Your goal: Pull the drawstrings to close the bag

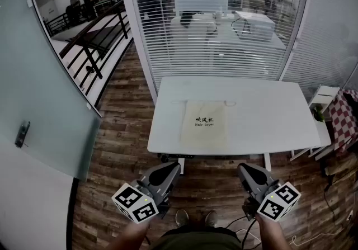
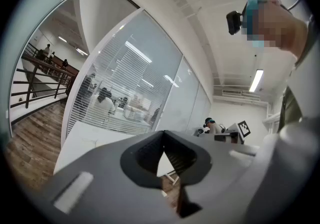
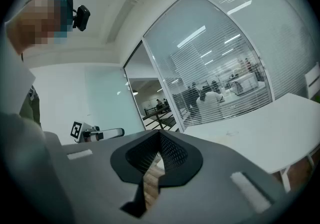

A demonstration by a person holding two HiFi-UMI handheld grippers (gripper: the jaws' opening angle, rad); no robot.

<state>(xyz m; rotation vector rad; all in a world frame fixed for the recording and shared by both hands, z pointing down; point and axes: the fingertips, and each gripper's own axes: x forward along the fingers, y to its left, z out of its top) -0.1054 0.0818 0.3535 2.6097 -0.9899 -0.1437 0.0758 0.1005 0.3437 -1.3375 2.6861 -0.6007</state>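
Cream cloth drawstring bag (image 1: pixel 205 123) with black print lies flat mid-table, mouth toward 12 o'clock. Thin cord loops trail from the mouth corners, one at 11 o'clock (image 1: pixel 178 102), one at 1 o'clock (image 1: pixel 230 102). White rectangular table (image 1: pixel 268 109) otherwise bare.

Left gripper (image 1: pixel 169 169) and right gripper (image 1: pixel 250 171) hang at 6 o'clock, well short of the table. Both have jaws closed tip to tip and hold nothing.

Judgement: nothing started. Open both, take one loop each, then pull outward evenly so the mouth gathers without dragging the bag.
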